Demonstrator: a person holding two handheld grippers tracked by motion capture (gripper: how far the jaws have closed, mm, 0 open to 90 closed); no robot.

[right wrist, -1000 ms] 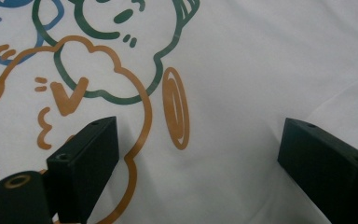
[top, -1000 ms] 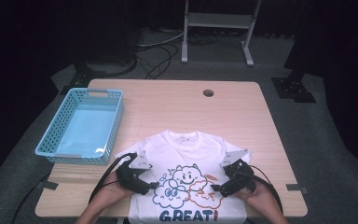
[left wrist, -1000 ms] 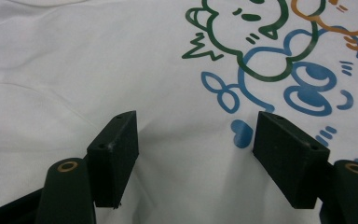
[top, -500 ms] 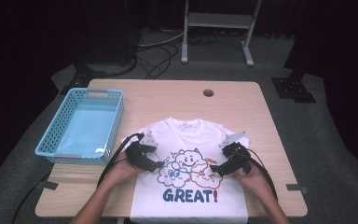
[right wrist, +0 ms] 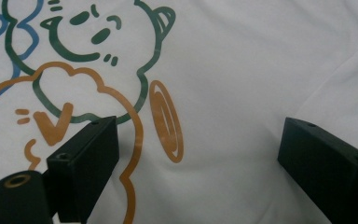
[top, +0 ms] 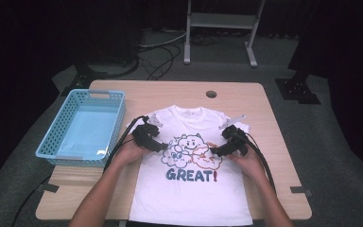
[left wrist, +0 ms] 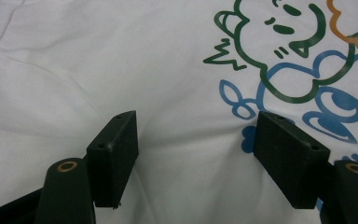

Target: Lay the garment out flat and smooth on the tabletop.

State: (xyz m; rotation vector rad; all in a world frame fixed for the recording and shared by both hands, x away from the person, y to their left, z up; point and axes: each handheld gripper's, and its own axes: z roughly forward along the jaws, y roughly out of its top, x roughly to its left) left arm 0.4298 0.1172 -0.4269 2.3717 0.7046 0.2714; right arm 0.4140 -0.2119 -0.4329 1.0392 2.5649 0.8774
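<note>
A white T-shirt [top: 194, 189] with cartoon clouds and the word GREAT! lies flat on the wooden table [top: 264, 101], collar toward the far side. My left gripper [top: 163, 147] hovers over the shirt's chest at the left of the print, jaws wide apart. In the left gripper view the left gripper [left wrist: 196, 154] has only flat white cloth [left wrist: 74, 70] between its pads. My right gripper [top: 215, 151] is over the right of the print, also open. In the right gripper view the right gripper [right wrist: 198, 158] frames bare cloth beside an orange printed shape [right wrist: 165, 121].
A light blue plastic basket [top: 82, 127] stands at the table's left edge, beside the shirt's left sleeve. A round cable hole [top: 211, 94] sits near the far edge. Black cables trail from both grippers toward the near side. A metal stand [top: 220, 28] is on the floor beyond.
Both hands have slid away from me up the shirt, from its lower part to the chest. The shirt now lies further up the table with more of its hem showing.
</note>
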